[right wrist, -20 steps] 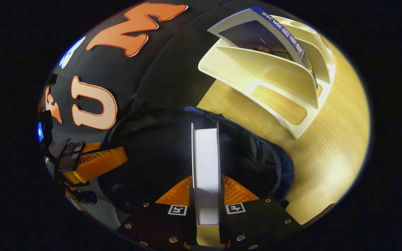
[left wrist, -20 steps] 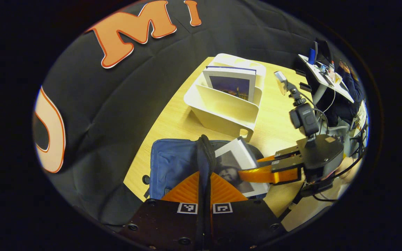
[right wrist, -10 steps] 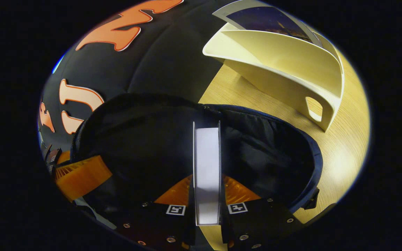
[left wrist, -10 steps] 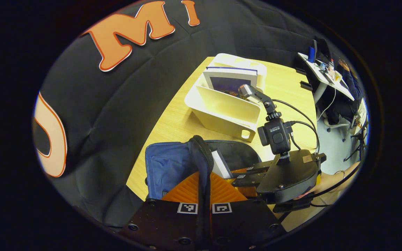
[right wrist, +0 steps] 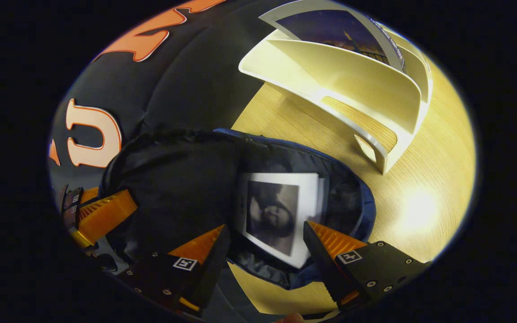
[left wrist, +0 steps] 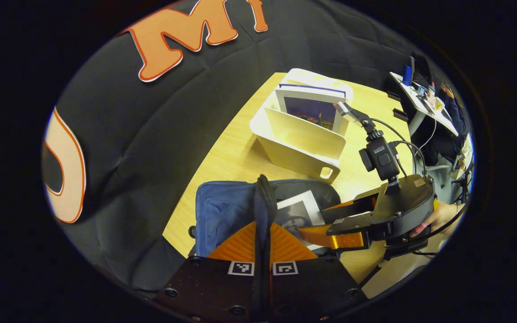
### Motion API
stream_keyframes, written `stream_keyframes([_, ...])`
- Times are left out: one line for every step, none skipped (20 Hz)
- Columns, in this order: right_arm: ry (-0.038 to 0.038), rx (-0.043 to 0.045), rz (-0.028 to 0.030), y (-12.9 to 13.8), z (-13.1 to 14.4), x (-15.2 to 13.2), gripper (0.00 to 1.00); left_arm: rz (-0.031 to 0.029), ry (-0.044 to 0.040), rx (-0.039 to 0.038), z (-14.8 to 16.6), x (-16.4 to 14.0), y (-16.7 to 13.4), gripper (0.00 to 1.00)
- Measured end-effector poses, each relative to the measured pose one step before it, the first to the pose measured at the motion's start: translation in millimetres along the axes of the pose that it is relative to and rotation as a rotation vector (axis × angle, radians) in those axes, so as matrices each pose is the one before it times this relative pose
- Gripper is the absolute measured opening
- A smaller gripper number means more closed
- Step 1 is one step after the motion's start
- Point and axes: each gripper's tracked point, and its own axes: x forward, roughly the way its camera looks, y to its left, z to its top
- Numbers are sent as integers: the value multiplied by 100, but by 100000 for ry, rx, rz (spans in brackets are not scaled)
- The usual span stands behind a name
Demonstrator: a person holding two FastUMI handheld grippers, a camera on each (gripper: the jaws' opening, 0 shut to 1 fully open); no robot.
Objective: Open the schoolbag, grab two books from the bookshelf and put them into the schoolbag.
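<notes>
1. The left gripper [left wrist: 263, 233] has its fingers pressed together on the black edge of the schoolbag [left wrist: 222, 211], holding it open.
2. The right gripper [right wrist: 265, 242] is spread wide just above the bag's mouth, gripping nothing.
3. One book [right wrist: 276, 215] lies flat inside the schoolbag.
4. A second book [left wrist: 312, 110] stands in the cream bookshelf [left wrist: 299, 143] on the wooden table [left wrist: 222, 161], beyond the bag.
</notes>
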Motion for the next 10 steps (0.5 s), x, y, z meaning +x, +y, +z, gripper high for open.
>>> stream_keyframes([83, -1051, -960, -290, 15, -355, 97, 80, -611, 476, 258, 136, 57, 1])
stream_keyframes([15, -1899, -1141, -371, 51, -415, 97, 431, 269, 331, -62, 15, 112, 1])
stream_keyframes([-101, -2275, -1016, -346, 83, -592, 97, -28, -211, 151, 132, 25, 1, 1])
stream_keyframes([-501, -2372, -796, -432, 267, -752, 97, -242, -2, 55, -74, -78, -43, 1])
stream_keyframes([-1106, -2324, -731, -375, 515, -918, 97, 35, 153, 399, -29, 129, -32, 1])
stream_keyframes([-1169, -2769, -996, -438, 641, -1047, 97, -21, 49, 497, -65, 124, -17, 1])
stream_keyframes([-1255, -3202, -1301, -472, 850, -1224, 97, -199, -54, 423, -24, 129, -153, 1])
stream_keyframes([-1685, -3444, -1348, -370, 1117, -1501, 97, -92, -50, 589, 31, 28, -136, 1])
stream_keyframes([-1467, -3651, -966, -251, 1170, -1678, 97, -153, -122, 314, 91, 180, -89, 1])
stream_keyframes([-1109, -4120, 58, -80, 1295, -1865, 97, -466, -226, -131, -68, 37, -156, 1])
